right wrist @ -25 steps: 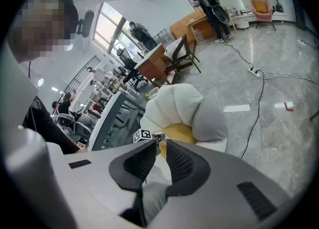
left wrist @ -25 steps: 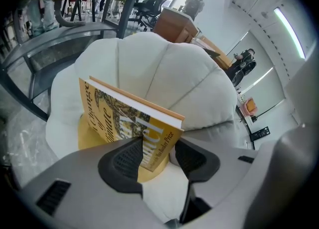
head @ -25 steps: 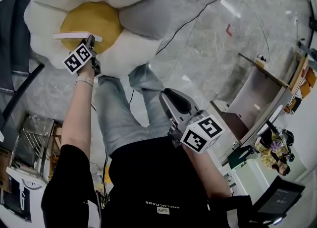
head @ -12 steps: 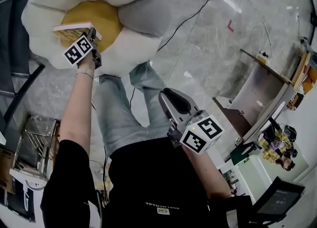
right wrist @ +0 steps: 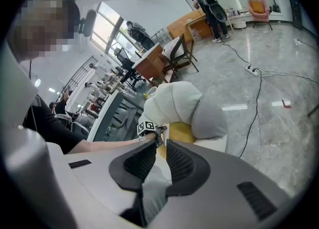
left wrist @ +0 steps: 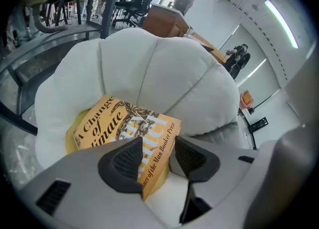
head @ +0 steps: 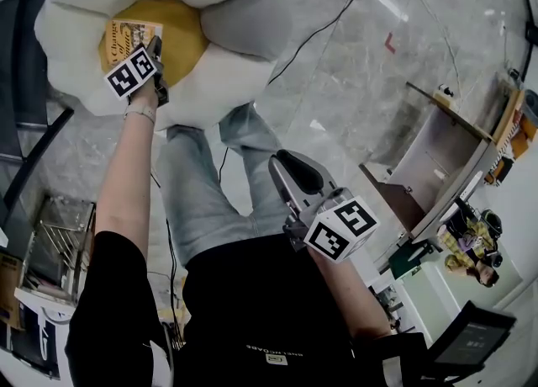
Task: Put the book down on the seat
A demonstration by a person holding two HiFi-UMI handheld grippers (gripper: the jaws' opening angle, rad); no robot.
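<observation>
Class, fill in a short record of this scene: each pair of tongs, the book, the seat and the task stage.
Left tongs: shut on the book's edge
Right tongs: together, nothing held, well away from the seat
Book: orange cover up, over the seat's yellow centre
Seat: white flower-shaped cushion on the floor
Task stage: book at the seat, not yet released
</observation>
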